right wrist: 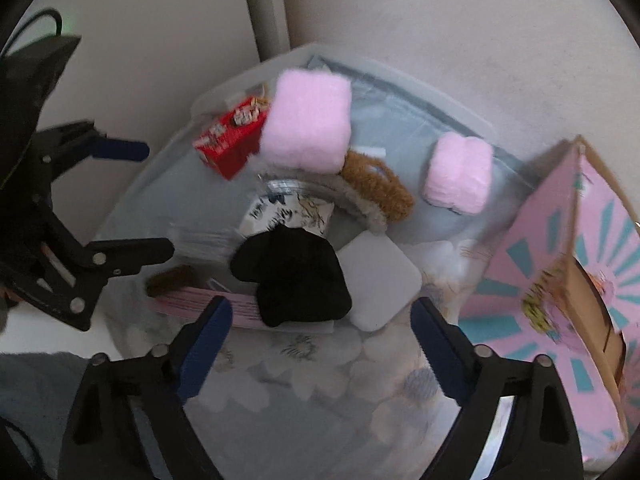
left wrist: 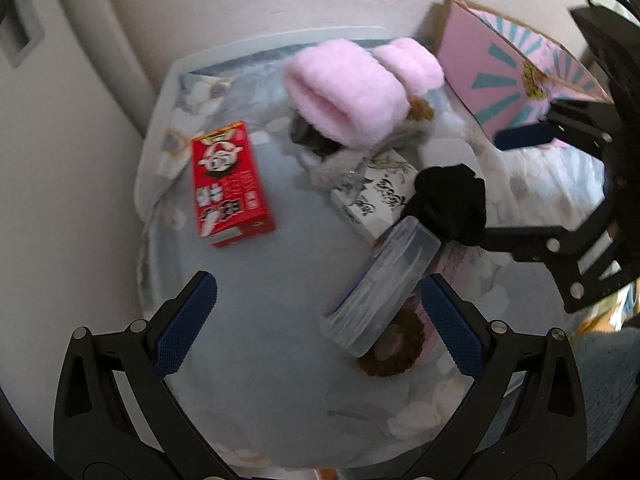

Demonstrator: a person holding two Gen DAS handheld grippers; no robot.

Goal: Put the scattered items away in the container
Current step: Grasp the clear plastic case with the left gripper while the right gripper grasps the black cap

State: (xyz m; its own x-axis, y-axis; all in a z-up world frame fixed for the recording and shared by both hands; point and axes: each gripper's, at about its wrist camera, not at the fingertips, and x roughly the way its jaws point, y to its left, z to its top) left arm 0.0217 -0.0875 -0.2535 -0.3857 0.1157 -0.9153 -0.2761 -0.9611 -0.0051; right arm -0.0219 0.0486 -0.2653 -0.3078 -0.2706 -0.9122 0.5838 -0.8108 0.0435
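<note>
A clear plastic container (left wrist: 168, 92) holds the items: a red box (left wrist: 228, 184), two fluffy pink pieces (left wrist: 344, 96), a black cloth (left wrist: 452, 204), a white patterned box (left wrist: 380, 192), a clear plastic case (left wrist: 384, 280) and a brown scrunchie (left wrist: 396, 352). My left gripper (left wrist: 320, 320) is open and empty above the container floor, with the clear case by its right finger. My right gripper (right wrist: 322, 336) is open and empty, just in front of the black cloth (right wrist: 292, 276). The right wrist view also shows the red box (right wrist: 228, 140), a pink piece (right wrist: 308, 124) and a white pad (right wrist: 380, 280).
A pink and teal cardboard box (right wrist: 568, 264) stands right of the container, also in the left wrist view (left wrist: 516, 76). A pale wall and a pipe (right wrist: 264, 4) lie behind. A floral cloth (right wrist: 304, 364) lies under the right gripper.
</note>
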